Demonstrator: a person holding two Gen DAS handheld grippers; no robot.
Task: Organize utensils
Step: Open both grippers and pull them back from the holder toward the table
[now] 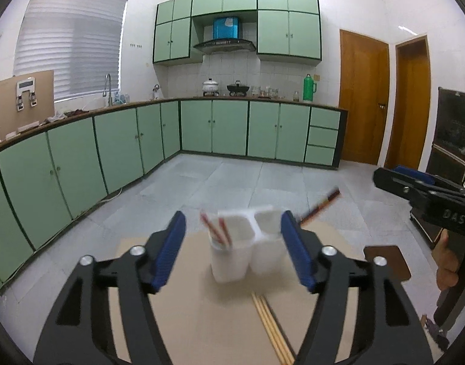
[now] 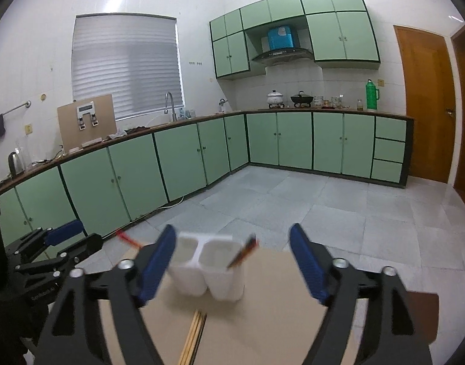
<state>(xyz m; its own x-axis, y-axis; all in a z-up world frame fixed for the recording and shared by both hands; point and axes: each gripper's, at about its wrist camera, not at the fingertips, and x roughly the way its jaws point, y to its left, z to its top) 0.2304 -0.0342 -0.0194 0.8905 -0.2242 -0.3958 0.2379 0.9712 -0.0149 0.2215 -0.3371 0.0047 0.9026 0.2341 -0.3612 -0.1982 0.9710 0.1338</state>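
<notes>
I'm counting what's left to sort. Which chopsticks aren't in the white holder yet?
The pale bamboo chopsticks lying flat on the brown board, in front of the white holder. The red pair and the dark pair stand in its compartments.

1. My work surface is a tan board (image 1: 202, 319), seen past my tool.
2. A white two-compartment holder (image 1: 246, 248) stands upright on it, toward the far edge.
3. A bundle of pale wooden chopsticks (image 1: 270, 325) lies flat on it, just in front of the holder.
</notes>
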